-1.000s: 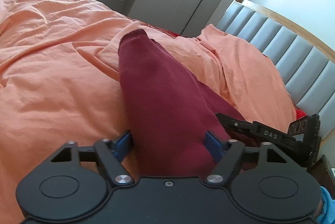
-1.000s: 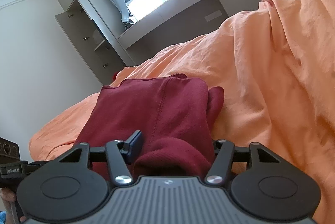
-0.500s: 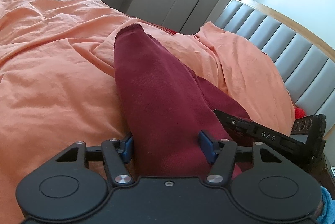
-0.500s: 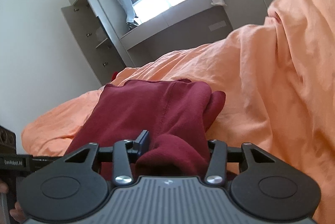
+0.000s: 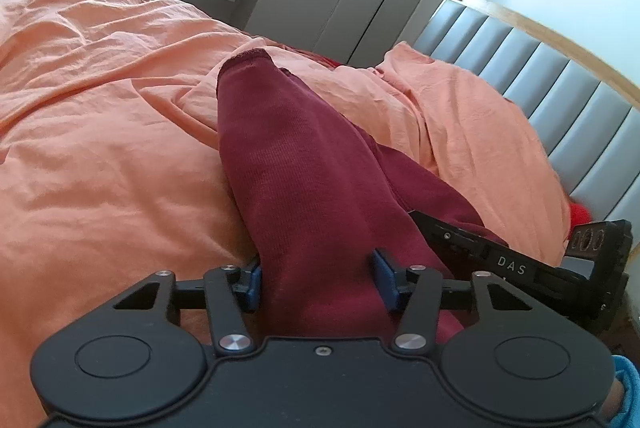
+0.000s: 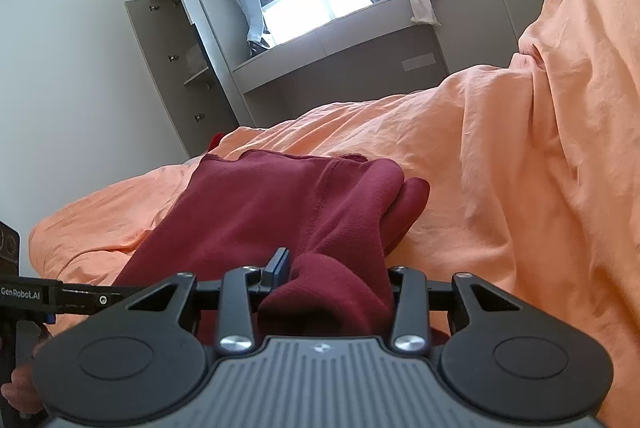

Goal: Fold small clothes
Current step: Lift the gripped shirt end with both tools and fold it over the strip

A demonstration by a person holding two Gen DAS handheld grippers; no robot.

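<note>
Left gripper (image 5: 318,280): jaws have just been closing around the near edge of the maroon garment (image 5: 288,164); blue pads flank the cloth at 9 and 3 o'clock and look pressed against it, so I read it as gripping the fabric. Garment runs from the jaws toward 12 o'clock across the orange duvet (image 5: 100,132), hem end farthest away. Likely reason: pinning one near corner so the edge lifts evenly.

Right gripper (image 6: 336,280): jaws likewise just closing, a bunched maroon fold between them; left pad visible at 10 o'clock of the bunch, right pad hidden by cloth. Grip appears made. Both tools sit side by side on the same edge, presumably to carry it over toward the far hem.
</note>
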